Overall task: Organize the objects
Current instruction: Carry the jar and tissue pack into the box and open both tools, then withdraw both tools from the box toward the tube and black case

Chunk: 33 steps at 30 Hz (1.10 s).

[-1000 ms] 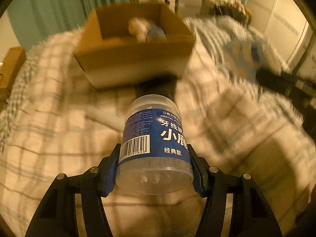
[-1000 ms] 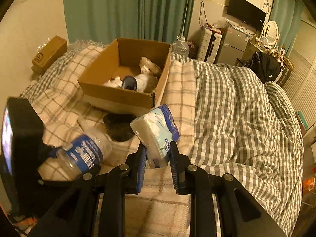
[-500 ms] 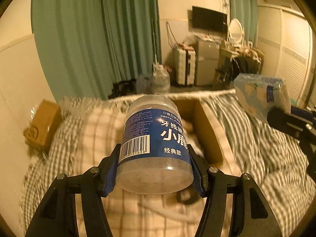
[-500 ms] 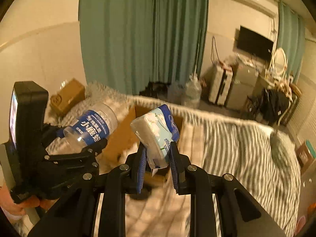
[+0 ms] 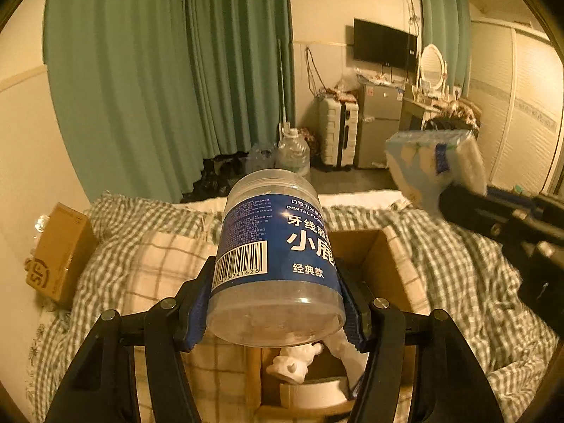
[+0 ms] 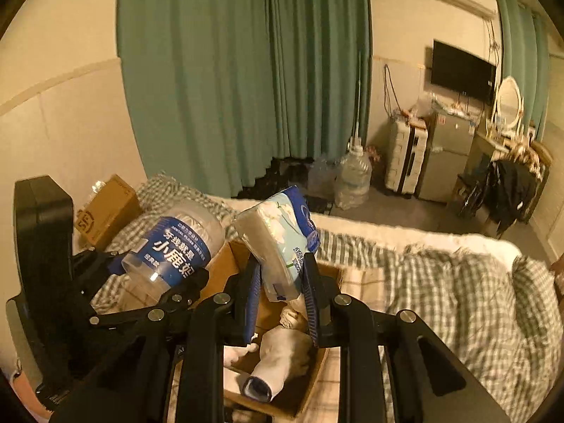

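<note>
1 clear floss jar [image 5: 278,257], blue label, pinched in left tool [image 5: 275,303]; 1 pale tissue pack [image 6: 282,243] pinched in right tool [image 6: 282,292]; both above 1 cardboard box [image 6: 313,384].

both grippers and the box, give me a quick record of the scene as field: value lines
left gripper: shut on dental floss jar, held above the box
right gripper: shut on tissue pack, held above the box
cardboard box: open, on the bed, directly below both grippers
box contents: socks and other pale items, not clearly identifiable
bed: checked bedding
beside bed: small closed carton at the left edge
</note>
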Tool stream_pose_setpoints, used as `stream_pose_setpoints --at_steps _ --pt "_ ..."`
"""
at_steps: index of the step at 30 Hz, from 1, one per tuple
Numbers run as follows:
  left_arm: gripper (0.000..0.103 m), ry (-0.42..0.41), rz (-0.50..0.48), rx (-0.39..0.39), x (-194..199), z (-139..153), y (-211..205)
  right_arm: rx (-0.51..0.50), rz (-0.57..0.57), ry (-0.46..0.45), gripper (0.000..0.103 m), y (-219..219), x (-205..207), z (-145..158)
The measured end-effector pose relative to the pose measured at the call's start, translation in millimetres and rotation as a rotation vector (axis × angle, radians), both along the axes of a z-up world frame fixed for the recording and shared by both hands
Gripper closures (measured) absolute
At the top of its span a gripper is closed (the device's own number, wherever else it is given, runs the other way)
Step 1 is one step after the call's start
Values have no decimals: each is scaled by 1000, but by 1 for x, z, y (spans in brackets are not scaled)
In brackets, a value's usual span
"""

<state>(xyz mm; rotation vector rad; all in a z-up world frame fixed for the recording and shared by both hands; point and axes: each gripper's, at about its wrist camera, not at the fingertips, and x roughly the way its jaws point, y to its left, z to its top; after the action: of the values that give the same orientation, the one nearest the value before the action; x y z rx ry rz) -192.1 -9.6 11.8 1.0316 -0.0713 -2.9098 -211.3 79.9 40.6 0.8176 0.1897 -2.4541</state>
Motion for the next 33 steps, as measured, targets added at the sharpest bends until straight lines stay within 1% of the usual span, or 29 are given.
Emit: stream_pose_setpoints --at_steps 3,6,7,9,11,14,15,17,18,20,22,25,28,30,33 --pt "40 -29 -2 -2 -11 -21 2 32 -18 -58 82 -5 -19 -35" --pt "40 -60 -12 -17 -20 -41 6 19 -30 -113 82 0 -31 -62" --pt "40 -65 -15 -22 -24 -42 8 14 -31 -123 82 2 -36 -69" --pt "40 -65 -19 -26 -29 -50 8 4 -33 -126 82 7 -40 -76" --pt "40 -67 -27 -12 -33 -54 8 -31 -31 -129 81 12 -44 -79" --pt "38 -71 -28 2 -34 -53 7 -56 -25 -125 76 18 -45 -79" --pt "36 -64 -26 0 -33 -51 6 -62 -25 -116 72 19 -44 -76" --pt "14 -41 -16 -19 -27 -42 8 -61 -39 -97 58 22 -39 -66" --pt "11 -24 -6 -28 -23 -37 7 -59 -49 -82 51 24 -36 -61" --pt "9 10 3 -37 -12 -23 4 -60 -68 -43 47 32 -22 -44" --pt "7 17 4 -35 -3 -12 0 -58 -86 -10 37 39 -6 -26" --pt "0 44 31 -23 25 10 -11 -49 -120 48 27 49 24 -3" --pt "0 70 53 -4 51 30 -22 -34 -146 90 17 60 56 19" --pt "0 80 65 1 70 40 -28 -22 -167 116 13 68 76 27" --pt "0 101 97 -5 97 50 -37 -7 -178 138 12 75 105 32"
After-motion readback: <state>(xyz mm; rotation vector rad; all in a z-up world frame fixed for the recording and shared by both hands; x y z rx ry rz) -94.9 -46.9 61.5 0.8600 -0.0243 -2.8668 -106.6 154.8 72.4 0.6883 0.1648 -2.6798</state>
